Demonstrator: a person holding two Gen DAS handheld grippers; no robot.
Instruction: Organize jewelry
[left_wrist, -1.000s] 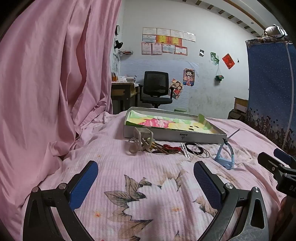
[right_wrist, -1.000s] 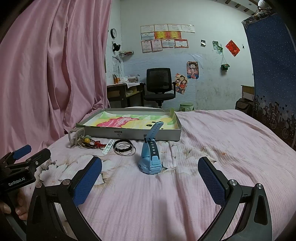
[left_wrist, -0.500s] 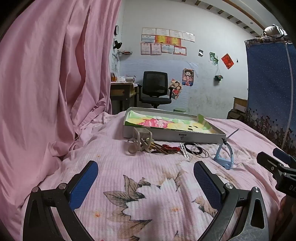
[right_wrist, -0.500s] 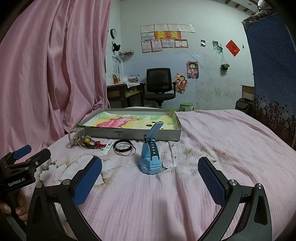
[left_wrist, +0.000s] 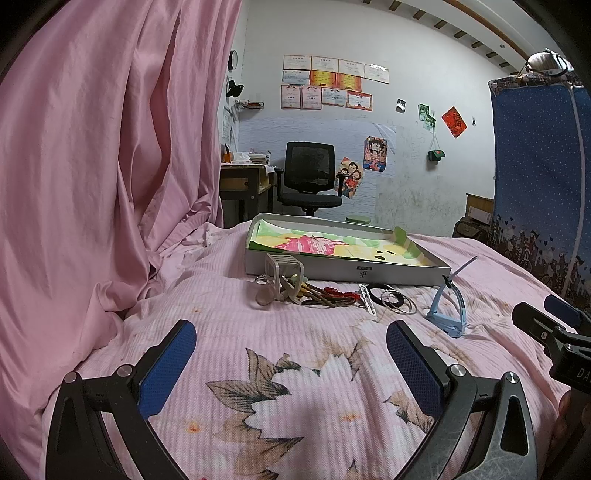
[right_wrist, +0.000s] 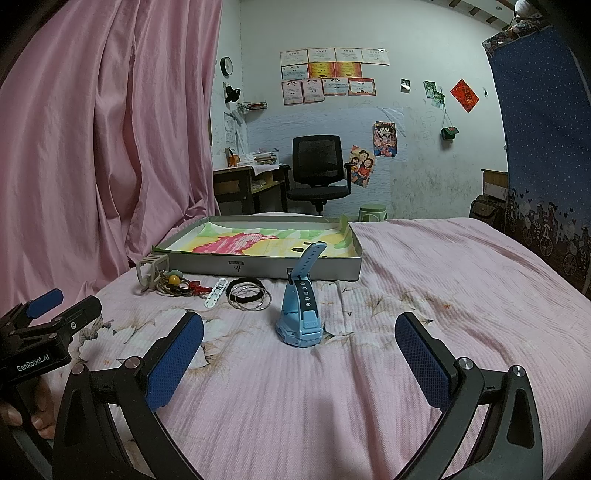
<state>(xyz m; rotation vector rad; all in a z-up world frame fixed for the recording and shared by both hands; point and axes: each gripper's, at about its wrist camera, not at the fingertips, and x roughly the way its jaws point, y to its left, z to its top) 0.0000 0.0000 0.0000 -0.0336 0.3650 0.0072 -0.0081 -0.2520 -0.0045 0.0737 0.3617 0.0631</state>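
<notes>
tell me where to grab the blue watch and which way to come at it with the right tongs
Grip the blue watch across its chunky case at the bottom, coming in level from the near side with the open right tongs straddling it. It stands on its case with the straps rising thin and springy, so the wide, rigid base probably gives the pads a firmer hold.

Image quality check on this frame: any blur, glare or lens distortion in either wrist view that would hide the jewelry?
Left wrist view: sharp, soft even light, no glare; fisheye bends the ceiling edge and darkens the corners; bangles small but readable. Right wrist view: equally sharp; blue watch crisp with a faint shadow; beaded pieces too small to make out in detail.
</notes>
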